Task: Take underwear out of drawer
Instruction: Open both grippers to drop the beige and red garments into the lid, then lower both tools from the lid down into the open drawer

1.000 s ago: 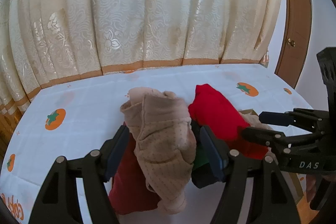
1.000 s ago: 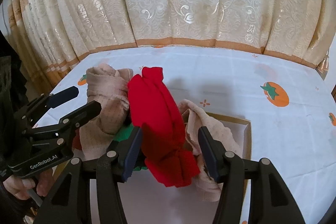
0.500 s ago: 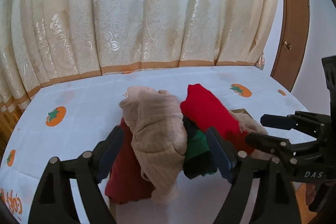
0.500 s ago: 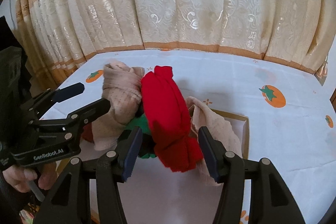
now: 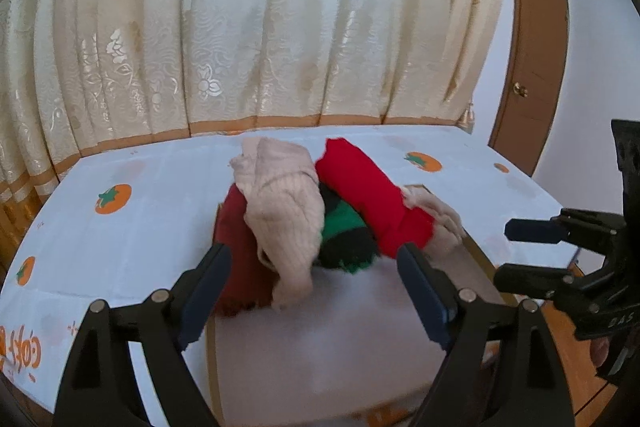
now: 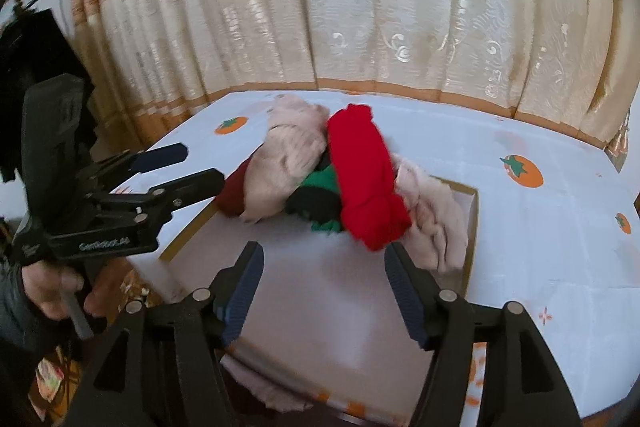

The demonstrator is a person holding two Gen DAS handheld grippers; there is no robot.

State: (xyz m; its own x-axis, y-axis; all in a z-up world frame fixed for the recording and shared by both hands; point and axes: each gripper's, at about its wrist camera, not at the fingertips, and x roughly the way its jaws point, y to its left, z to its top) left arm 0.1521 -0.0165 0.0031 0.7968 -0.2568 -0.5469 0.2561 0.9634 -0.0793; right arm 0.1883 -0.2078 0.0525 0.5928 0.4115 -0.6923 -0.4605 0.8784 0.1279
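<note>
**Underwear heaped at the drawer's far end**

Underwear point(image 5: 280, 203), beige, red and green rolls, lies piled in the white drawer point(image 5: 320, 339) on the bench point(image 5: 120, 247). The left hand-held gripper point(image 5: 314, 293) and right hand-held gripper point(image 6: 324, 287) are both opening, nothing between their jaws, just short of the pile.

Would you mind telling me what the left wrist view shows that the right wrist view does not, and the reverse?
Only the left wrist view shows the brown door with its knob, and the right gripper from the side.

Only the right wrist view shows the person's hand holding the left gripper, and pale cloth hanging at the near edge.

Both show the curtain, the tomato-print tablecloth, and the heaped underwear: a beige piece, bright red roll, green-and-black piece and dark red piece. Both grippers are opening, nothing between them.
</note>
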